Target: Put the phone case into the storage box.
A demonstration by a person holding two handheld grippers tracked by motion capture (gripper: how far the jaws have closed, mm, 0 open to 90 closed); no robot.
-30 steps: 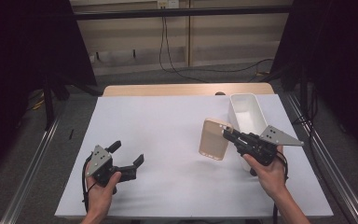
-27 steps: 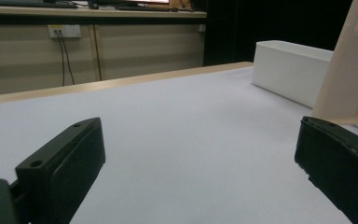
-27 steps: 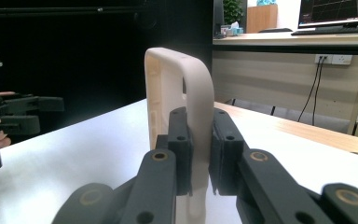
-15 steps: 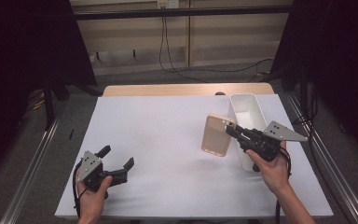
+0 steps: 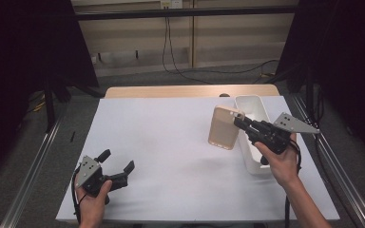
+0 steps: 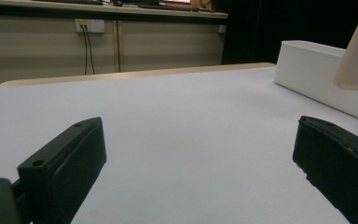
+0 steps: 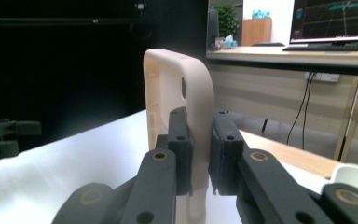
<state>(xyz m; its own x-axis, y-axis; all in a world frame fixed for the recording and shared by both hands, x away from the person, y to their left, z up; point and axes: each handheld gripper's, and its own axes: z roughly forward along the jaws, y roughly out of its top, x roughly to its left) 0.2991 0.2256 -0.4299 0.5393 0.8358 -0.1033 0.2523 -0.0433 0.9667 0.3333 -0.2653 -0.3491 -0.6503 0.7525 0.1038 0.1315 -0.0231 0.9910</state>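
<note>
Left gripper (image 5: 116, 167) rests low at the table's (image 5: 171, 142) near-left, jaws apart and empty. Right gripper (image 5: 238, 121) is clamped on the beige phone case (image 5: 224, 127), held clear of the surface just beside the white bin (image 5: 255, 164). Recommendation: keep the clamp firm and carry the case fully over the bin rim before release.

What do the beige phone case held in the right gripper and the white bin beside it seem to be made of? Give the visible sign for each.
Phone case: probably soft matte plastic or silicone, going by its smooth, dull beige skin, rounded moulded corners and thin raised lip. White bin: likely rigid plastic, judging by its even thin walls and rounded rim; a slight sheen, though the finish is hard to tell.
</note>
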